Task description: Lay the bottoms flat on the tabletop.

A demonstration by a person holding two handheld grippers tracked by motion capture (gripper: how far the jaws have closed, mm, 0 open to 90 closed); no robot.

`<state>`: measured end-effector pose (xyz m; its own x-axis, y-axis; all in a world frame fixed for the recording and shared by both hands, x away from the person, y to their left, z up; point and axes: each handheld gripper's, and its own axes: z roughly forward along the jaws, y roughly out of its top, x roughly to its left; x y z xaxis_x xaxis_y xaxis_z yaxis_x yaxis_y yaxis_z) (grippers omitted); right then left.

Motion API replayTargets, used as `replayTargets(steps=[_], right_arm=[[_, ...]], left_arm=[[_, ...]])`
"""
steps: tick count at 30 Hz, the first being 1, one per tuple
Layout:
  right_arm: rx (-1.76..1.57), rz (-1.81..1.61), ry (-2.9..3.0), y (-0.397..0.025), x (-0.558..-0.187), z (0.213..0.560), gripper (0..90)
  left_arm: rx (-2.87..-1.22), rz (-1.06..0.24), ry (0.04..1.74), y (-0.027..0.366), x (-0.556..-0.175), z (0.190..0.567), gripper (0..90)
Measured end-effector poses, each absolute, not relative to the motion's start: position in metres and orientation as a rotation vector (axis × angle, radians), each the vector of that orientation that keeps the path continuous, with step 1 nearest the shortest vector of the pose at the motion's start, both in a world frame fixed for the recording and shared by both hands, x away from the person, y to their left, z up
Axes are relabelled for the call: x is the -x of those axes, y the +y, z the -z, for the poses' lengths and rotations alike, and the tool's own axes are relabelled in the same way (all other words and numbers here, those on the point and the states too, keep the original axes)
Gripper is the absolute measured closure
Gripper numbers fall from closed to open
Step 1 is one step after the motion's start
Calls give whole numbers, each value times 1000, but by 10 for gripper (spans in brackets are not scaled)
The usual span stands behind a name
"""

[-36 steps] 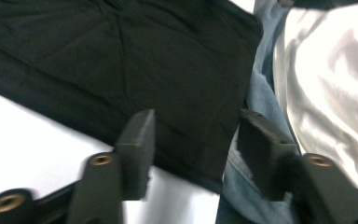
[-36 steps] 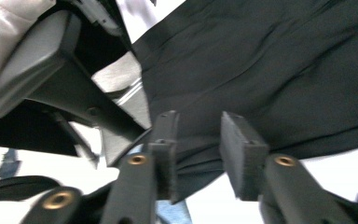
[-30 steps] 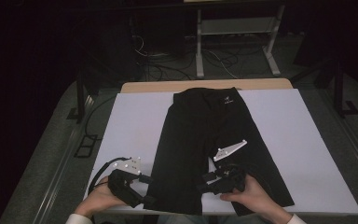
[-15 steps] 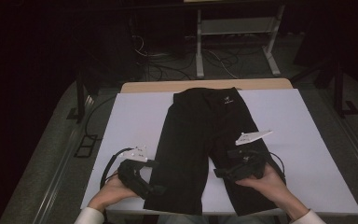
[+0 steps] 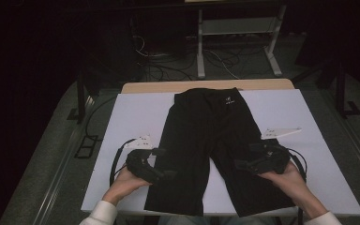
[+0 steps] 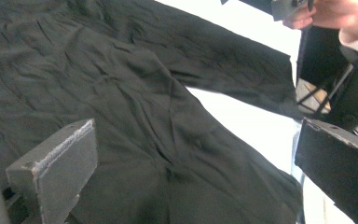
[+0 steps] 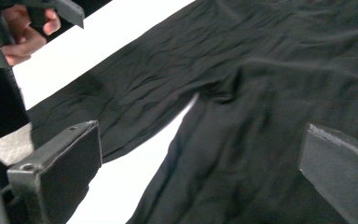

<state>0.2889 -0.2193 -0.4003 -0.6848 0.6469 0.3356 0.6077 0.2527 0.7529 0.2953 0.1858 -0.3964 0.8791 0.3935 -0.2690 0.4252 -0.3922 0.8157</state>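
Black shorts (image 5: 215, 140) lie flat on the white table (image 5: 136, 112), waistband at the far edge and both legs toward the person. Compared with one second ago, when the two legs lay closed together and both claws sat close in near the middle of the garment, the legs are now parted, with a wedge of white table showing between them, and the claws have moved outward. The left claw (image 5: 165, 163) hovers at the outer edge of the left leg, its jaws spread wide with cloth visible between them in the left gripper view (image 6: 186, 172); no cloth is pinched. The right claw (image 5: 244, 158) sits over the right leg, jaws likewise spread wide above the fabric in the right gripper view (image 7: 200, 177), gripping nothing.
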Motion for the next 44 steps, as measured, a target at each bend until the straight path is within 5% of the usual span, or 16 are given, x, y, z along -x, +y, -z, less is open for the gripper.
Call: replayTargets(steps=[21, 44], right_arm=[[-1323, -1474, 2295, -276, -271, 425, 0], [-1217, -1393, 2257, -284, -263, 439, 0]], left_arm=[[-1820, -138, 783, 219, -284, 409, 0], [-1888, -211, 816, 224, -286, 423, 0]])
